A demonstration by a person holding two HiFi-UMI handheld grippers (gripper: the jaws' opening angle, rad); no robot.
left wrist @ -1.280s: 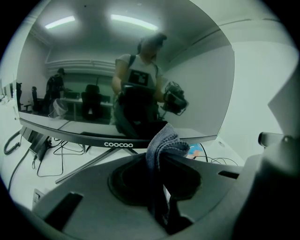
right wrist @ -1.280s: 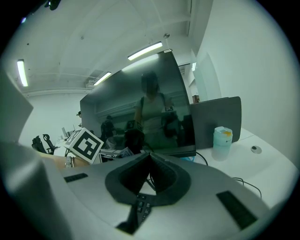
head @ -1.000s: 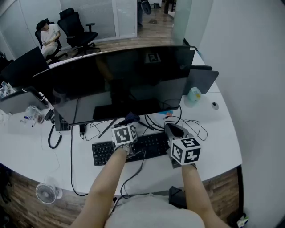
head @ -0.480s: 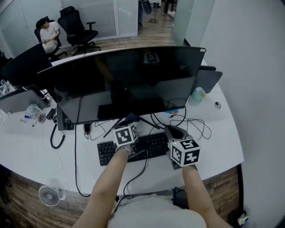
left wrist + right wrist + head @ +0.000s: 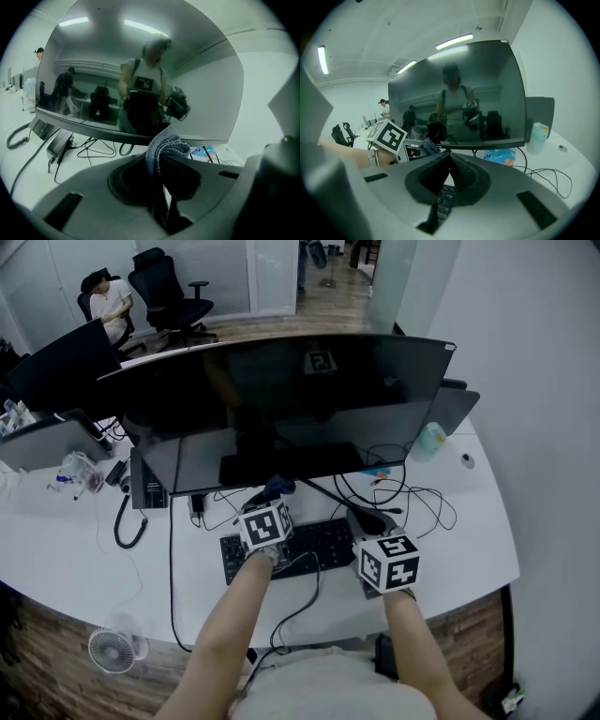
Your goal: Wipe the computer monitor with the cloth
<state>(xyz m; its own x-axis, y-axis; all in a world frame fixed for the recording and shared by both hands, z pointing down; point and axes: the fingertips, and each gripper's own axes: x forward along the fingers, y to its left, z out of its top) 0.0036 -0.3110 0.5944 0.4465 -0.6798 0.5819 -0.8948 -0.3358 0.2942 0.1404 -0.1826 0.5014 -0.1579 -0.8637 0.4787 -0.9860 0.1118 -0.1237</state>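
Note:
The wide black monitor (image 5: 281,399) stands at the back of the white desk (image 5: 84,549), its screen dark and reflecting the room. My left gripper (image 5: 275,498) hovers just below the screen's lower edge, shut on a folded blue-grey cloth (image 5: 279,487). In the left gripper view the cloth (image 5: 163,143) sticks up between the jaws in front of the monitor (image 5: 140,79). My right gripper (image 5: 366,518) hangs beside it over the keyboard's right end, shut with nothing in it. The right gripper view shows its closed jaws (image 5: 450,157), the monitor (image 5: 459,93) and the cloth (image 5: 429,146).
A black keyboard (image 5: 323,538) lies under both grippers, with loose cables (image 5: 417,501) to its right. A pale bottle (image 5: 431,440) and a grey panel (image 5: 461,407) stand at the monitor's right end. A small fan (image 5: 111,649) sits on the floor; a person (image 5: 112,304) sits far back left.
The head view has drifted, so the desk and monitor sit further right and lower in the picture. Both grippers stay in about the same place, the left one still holding the cloth.

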